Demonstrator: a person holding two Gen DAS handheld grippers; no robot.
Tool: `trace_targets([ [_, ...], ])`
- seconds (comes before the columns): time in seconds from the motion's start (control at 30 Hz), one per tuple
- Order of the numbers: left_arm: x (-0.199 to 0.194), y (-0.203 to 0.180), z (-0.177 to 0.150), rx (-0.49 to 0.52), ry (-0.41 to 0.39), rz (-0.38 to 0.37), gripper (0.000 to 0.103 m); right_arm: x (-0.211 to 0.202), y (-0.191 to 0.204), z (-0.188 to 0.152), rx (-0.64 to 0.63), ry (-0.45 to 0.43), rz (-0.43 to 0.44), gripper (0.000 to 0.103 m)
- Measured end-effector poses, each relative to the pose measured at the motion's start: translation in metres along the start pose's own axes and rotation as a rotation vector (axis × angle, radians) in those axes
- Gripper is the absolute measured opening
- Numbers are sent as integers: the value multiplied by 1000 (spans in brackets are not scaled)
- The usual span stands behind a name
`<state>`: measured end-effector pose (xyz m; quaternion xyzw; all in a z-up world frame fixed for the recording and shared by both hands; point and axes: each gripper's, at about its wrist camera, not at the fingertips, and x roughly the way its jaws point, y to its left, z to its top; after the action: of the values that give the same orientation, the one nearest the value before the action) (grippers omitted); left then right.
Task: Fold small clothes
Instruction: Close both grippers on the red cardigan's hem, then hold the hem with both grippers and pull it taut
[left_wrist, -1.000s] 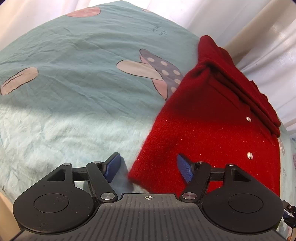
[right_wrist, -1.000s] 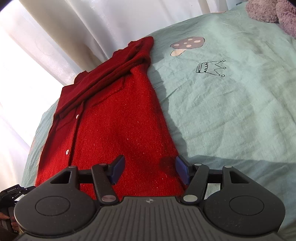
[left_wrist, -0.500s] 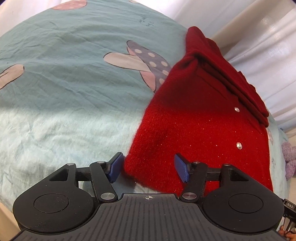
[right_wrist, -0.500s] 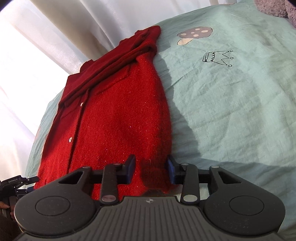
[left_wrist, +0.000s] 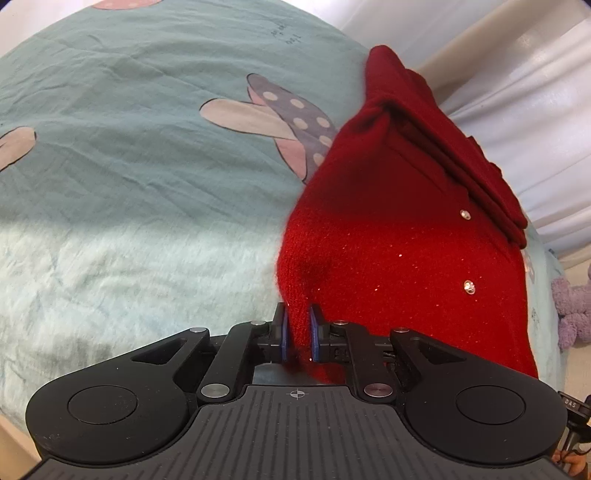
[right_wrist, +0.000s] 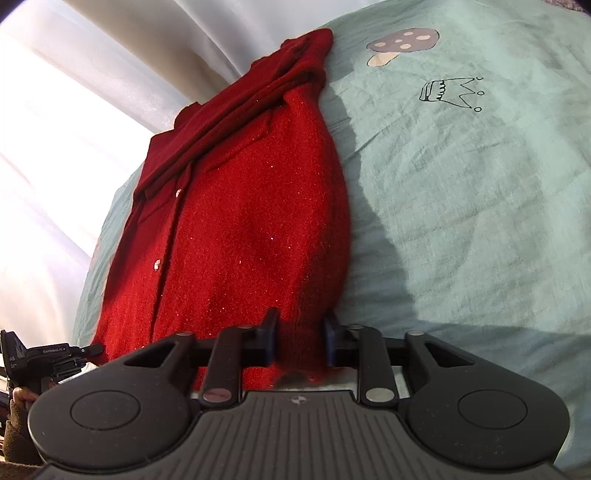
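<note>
My left claw (left_wrist: 297, 328) is pinched tight on the near left corner of the red cardigan (left_wrist: 399, 236). My right claw (right_wrist: 300, 334) is clamped on a bunch of hem at the near right corner. The cardigan lies flat on the bed's teal sheet (right_wrist: 480, 192), sleeves folded across the top, buttons facing up, by the curtain (right_wrist: 66, 147).

A bed (left_wrist: 147, 184) with a teal sheet (mushroom and crown prints). A red cardigan (right_wrist: 240, 221) lies on it, near one edge.
</note>
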<state>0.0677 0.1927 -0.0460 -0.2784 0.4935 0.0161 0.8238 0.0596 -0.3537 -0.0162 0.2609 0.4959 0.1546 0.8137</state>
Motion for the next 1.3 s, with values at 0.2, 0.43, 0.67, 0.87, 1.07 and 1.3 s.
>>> trace_targets([
  [0.2,-27,-36,19,46,-100,-86,13,-10,9,18,52,-66,129,15],
  [0.43,-22,-80,83,84,-185,-144,13,-7,35,79,38,-186,231,14],
  [0.67,23,-95,155,3,-231,-41,13,32,31,161,70,-281,149,13],
  [0.87,85,-76,171,-81,-151,111,19,78,12,197,46,-265,-85,10],
  [1.07,68,-49,153,-36,-219,63,47,68,16,173,-192,-215,-61,41],
  [1.3,74,-62,134,212,-152,-28,71,60,24,148,-365,-166,-23,66],
])
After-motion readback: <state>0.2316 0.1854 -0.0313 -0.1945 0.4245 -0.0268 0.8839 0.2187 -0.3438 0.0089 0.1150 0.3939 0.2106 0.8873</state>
